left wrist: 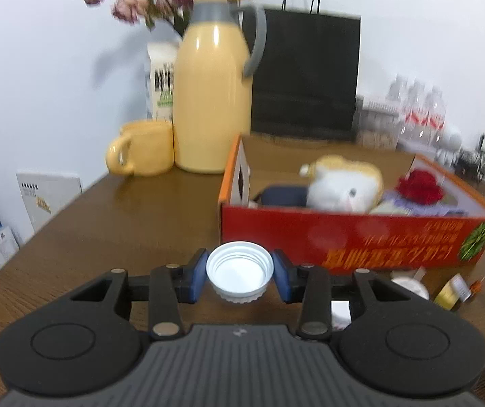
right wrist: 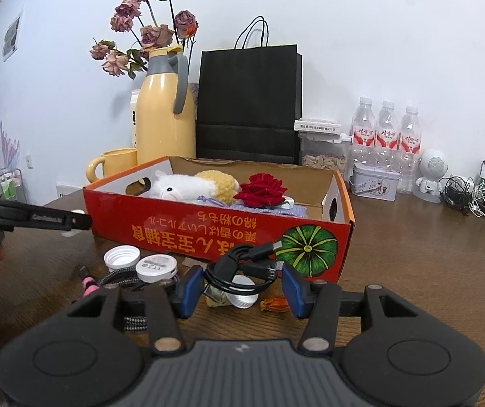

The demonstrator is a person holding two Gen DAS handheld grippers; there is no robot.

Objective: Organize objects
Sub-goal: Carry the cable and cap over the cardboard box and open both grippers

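The left gripper is clamped on a white cap, while the right gripper, jaws parted wide, brackets a coiled black cable.

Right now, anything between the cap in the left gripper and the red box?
Only the box's own near wall. The left gripper holds the white cap in front of the red box; it must rise over that wall. Nothing else visible.

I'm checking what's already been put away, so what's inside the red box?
In the red box: a plush toy, a red rose, purple knitwear and something dark blue. What lies beneath them is covered.
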